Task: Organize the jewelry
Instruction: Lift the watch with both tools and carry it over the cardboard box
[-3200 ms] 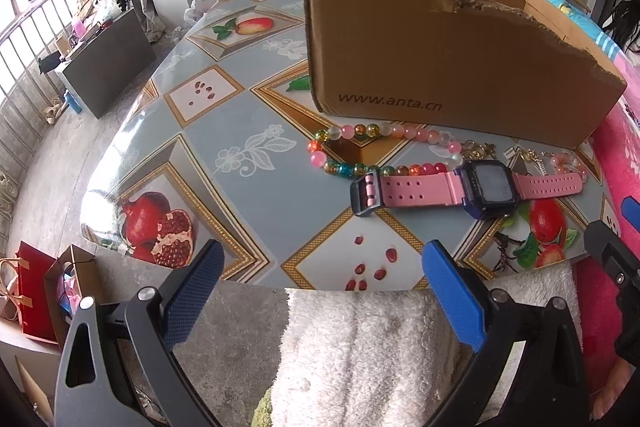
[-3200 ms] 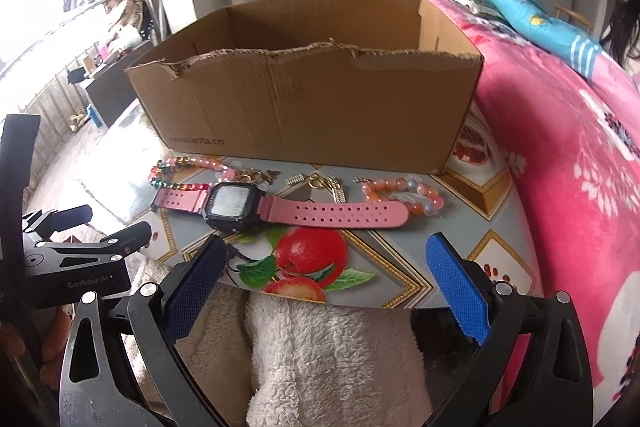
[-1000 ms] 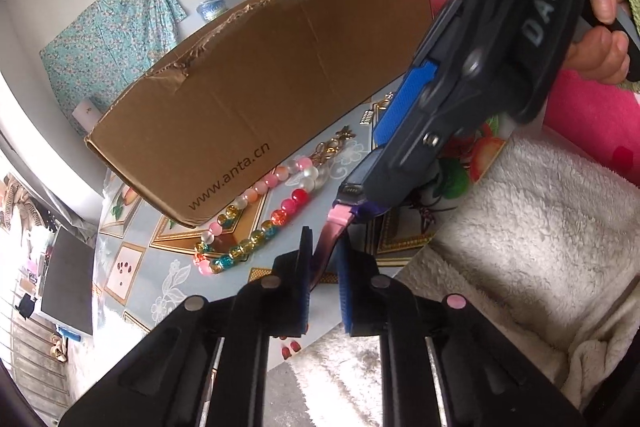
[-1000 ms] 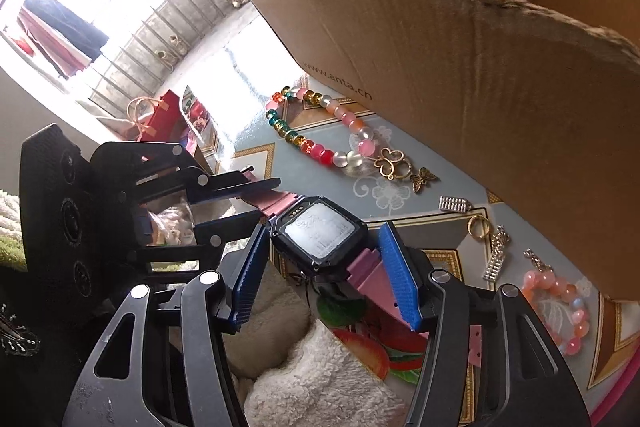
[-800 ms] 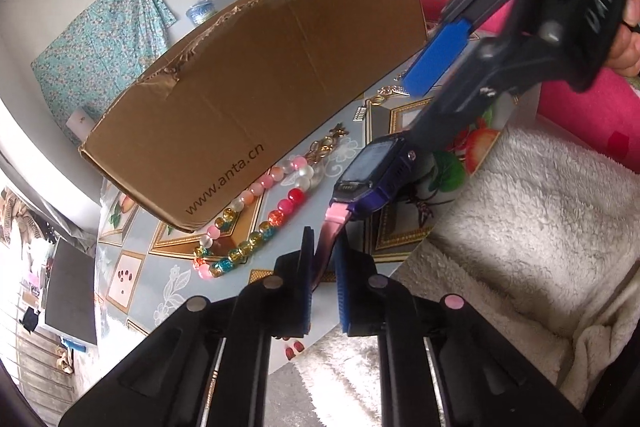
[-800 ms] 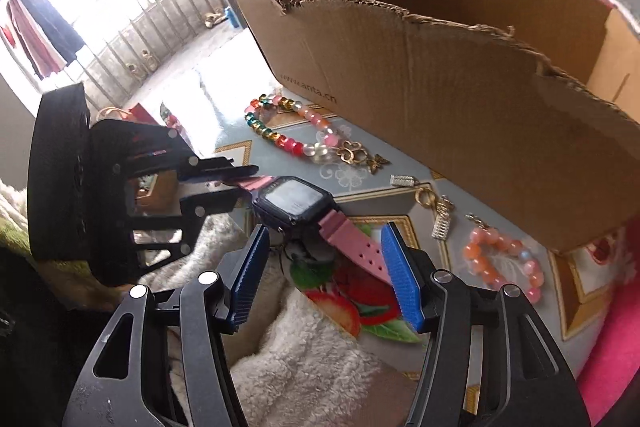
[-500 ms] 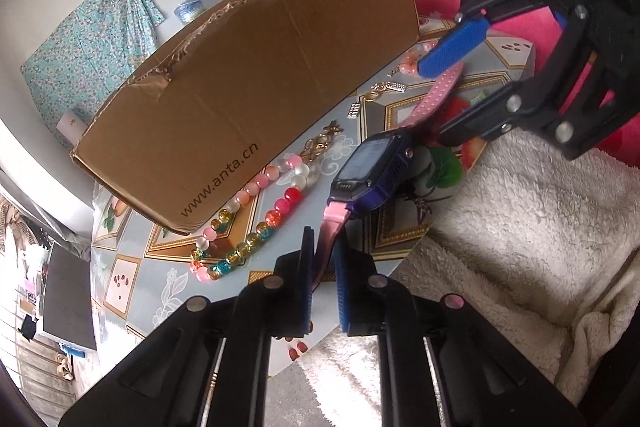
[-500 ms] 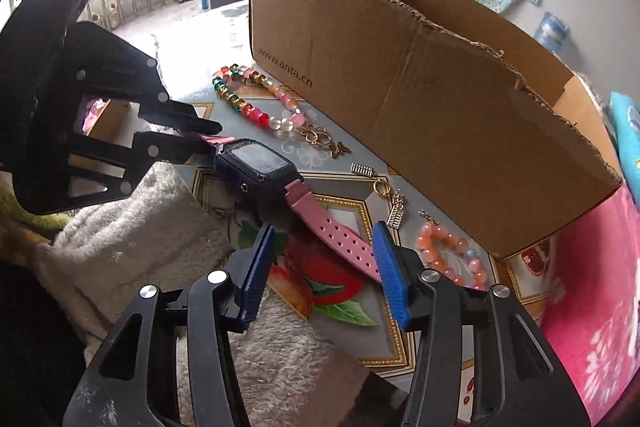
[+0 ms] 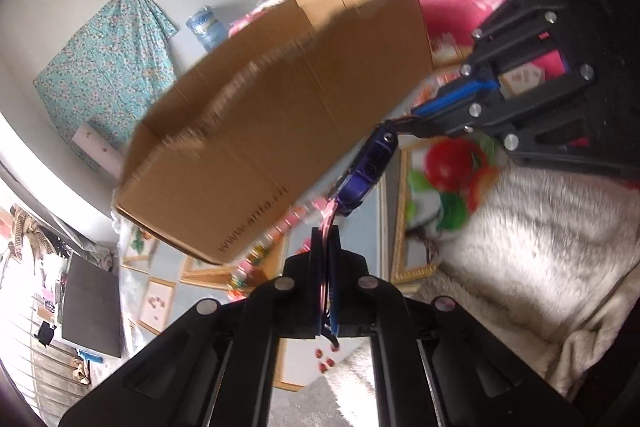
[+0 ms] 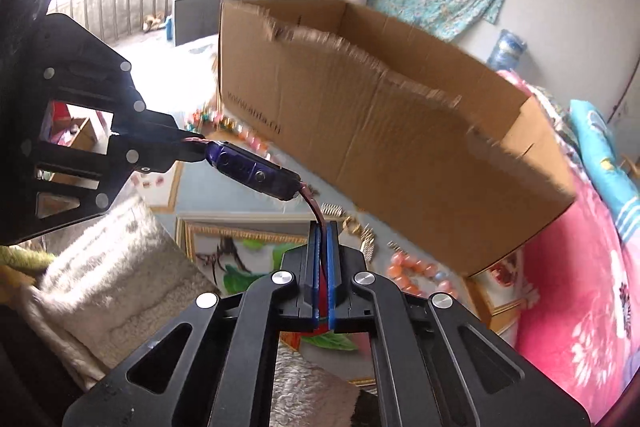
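Note:
A pink-strapped watch (image 10: 256,175) with a dark blue case hangs in the air between both grippers, off the table. My left gripper (image 9: 326,235) is shut on one end of its pink strap. My right gripper (image 10: 321,231) is shut on the other end. The watch case also shows in the left wrist view (image 9: 368,169). The open cardboard box (image 10: 384,123) stands just behind the watch; it also shows in the left wrist view (image 9: 280,131). Bead bracelets (image 10: 408,275) and small gold charms (image 10: 360,231) lie on the table in front of the box.
The table (image 10: 224,203) has a fruit-print cover. A white fluffy towel (image 9: 520,227) lies at its near edge. A pink blanket (image 10: 580,287) is on the right. A multicoloured bead string (image 10: 224,125) lies by the box's left corner.
My right gripper has closed on the free end of the strap. Both grippers have lifted the watch off the table, toward the box.

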Demonstrator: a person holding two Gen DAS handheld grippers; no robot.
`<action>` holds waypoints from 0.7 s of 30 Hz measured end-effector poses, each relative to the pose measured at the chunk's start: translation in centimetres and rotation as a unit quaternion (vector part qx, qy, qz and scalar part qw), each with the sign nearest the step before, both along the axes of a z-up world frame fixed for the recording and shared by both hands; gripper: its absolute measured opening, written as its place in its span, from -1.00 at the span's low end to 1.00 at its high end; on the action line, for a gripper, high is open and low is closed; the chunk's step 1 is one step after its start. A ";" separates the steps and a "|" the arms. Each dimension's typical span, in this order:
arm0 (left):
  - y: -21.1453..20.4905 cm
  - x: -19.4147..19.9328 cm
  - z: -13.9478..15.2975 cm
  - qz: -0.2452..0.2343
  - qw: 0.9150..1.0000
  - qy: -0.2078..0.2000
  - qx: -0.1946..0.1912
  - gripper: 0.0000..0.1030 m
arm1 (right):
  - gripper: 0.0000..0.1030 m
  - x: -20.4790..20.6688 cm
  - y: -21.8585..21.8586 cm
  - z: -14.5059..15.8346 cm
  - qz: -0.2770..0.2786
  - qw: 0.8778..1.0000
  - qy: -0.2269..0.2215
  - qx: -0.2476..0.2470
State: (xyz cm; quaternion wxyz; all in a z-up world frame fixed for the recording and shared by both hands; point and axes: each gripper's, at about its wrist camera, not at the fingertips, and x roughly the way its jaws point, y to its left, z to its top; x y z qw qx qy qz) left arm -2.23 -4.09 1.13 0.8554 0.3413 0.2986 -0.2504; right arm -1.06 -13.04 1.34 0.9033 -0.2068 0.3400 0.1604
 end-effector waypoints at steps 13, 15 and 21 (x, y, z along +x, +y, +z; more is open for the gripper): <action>-0.1 7.8 13.3 0.001 0.996 -0.008 -0.089 -0.95 | -0.98 12.9 -3.2 12.3 0.027 0.981 0.115 0.152; -0.5 11.1 13.6 0.015 0.995 0.032 -0.089 -0.94 | -0.98 16.9 -3.3 11.1 0.023 0.968 0.187 0.164; -1.0 20.7 9.9 0.066 0.980 0.173 -0.079 -0.94 | -0.98 24.2 -2.2 6.6 0.002 0.941 0.310 0.133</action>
